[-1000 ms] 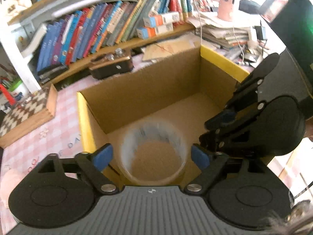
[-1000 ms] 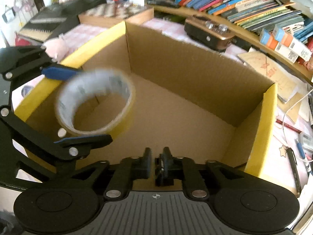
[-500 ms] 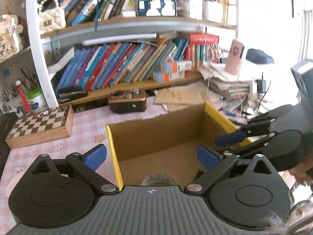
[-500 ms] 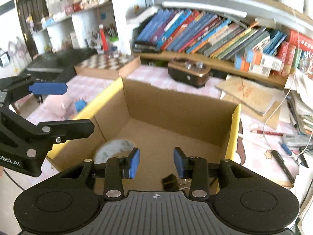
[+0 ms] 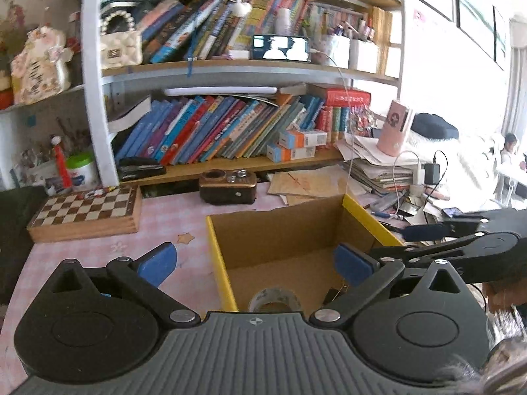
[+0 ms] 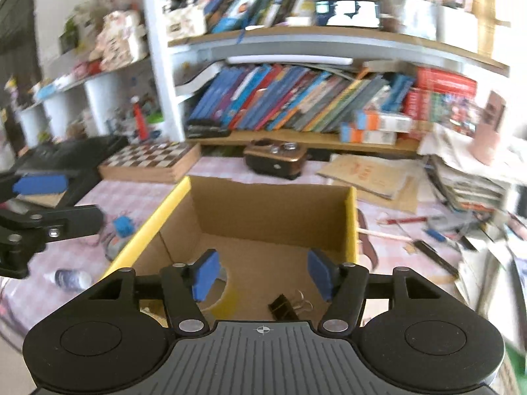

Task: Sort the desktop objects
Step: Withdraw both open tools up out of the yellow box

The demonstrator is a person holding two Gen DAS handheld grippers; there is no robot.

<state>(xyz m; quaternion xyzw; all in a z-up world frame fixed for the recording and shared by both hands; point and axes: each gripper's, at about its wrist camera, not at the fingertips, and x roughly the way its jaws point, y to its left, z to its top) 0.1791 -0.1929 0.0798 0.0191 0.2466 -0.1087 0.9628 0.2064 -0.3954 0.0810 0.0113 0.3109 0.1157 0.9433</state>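
An open cardboard box [image 5: 217,256] with yellow-taped rims stands on the pink checked desk. On its floor lie a clear tape roll [image 5: 275,299] and a black binder clip [image 6: 286,306]. The tape roll [image 6: 229,298] shows only partly behind a finger in the right wrist view. My left gripper [image 5: 255,263] hovers above the box's near left edge, jaws wide and still opening, nothing between them. My right gripper [image 6: 263,275] hangs over the box's near side, jaws opening and empty. Each gripper appears in the other's view: the right gripper [image 5: 425,230] and the left gripper [image 6: 62,204].
A chessboard box [image 5: 87,210] and a brown radio-like device [image 5: 229,186] sit behind the box. Papers, pens and cables [image 5: 395,177] crowd the right side. A small bottle [image 6: 70,278] and a blue object [image 6: 123,225] lie left of the box. Bookshelves stand behind the desk.
The tape roll has left the left gripper's fingers and now lies on the box floor beside the binder clip. The right gripper went from shut to open. Both grippers rose and drew back.
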